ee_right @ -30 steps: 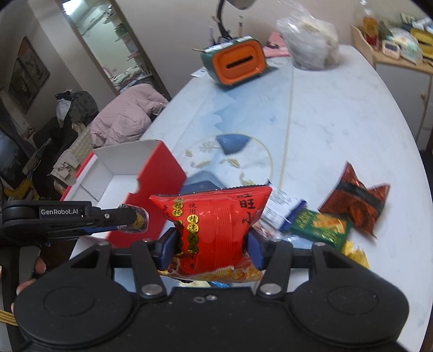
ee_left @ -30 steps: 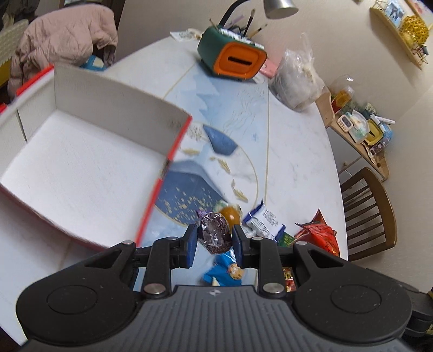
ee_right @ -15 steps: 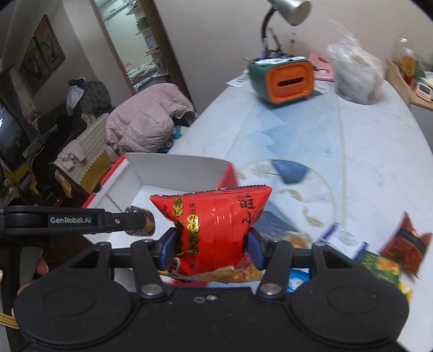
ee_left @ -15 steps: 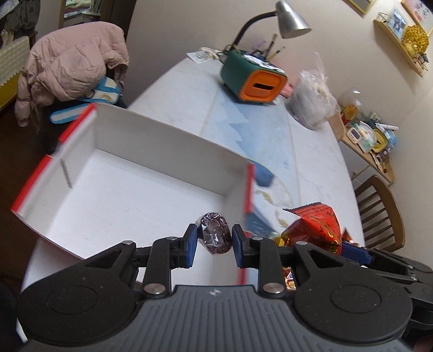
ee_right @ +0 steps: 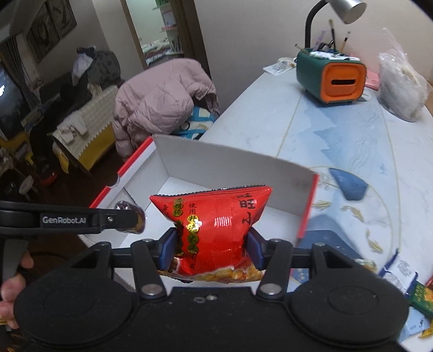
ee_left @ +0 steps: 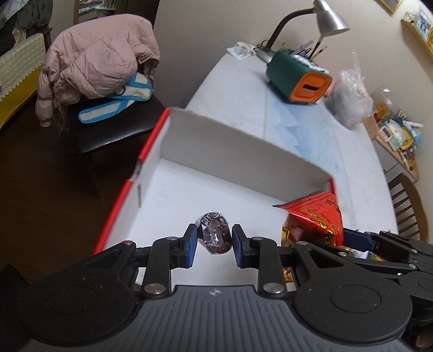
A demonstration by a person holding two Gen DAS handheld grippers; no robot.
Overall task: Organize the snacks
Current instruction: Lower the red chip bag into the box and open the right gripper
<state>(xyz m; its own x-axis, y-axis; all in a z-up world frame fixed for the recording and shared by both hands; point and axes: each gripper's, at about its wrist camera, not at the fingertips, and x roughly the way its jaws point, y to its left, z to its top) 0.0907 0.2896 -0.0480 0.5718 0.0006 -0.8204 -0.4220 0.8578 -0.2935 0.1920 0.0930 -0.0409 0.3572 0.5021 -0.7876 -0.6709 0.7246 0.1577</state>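
My left gripper (ee_left: 213,239) is shut on a small dark wrapped candy (ee_left: 214,232) and holds it above the floor of the white box with red sides (ee_left: 243,151). My right gripper (ee_right: 211,247) is shut on a red snack bag (ee_right: 216,227) and holds it over the box's near right part (ee_right: 232,165). The red bag also shows in the left wrist view (ee_left: 314,219). The left gripper with the candy (ee_right: 130,218) shows at the left of the right wrist view.
A green and orange pen holder (ee_left: 297,77), a desk lamp (ee_left: 328,19) and a clear plastic bag (ee_left: 349,100) stand at the table's far end. Loose snack packets (ee_right: 403,273) lie at the right. A chair with a pink jacket (ee_left: 94,59) stands left of the table.
Both grippers have moved left from the snack pile to over the box, each keeping hold of its snack.
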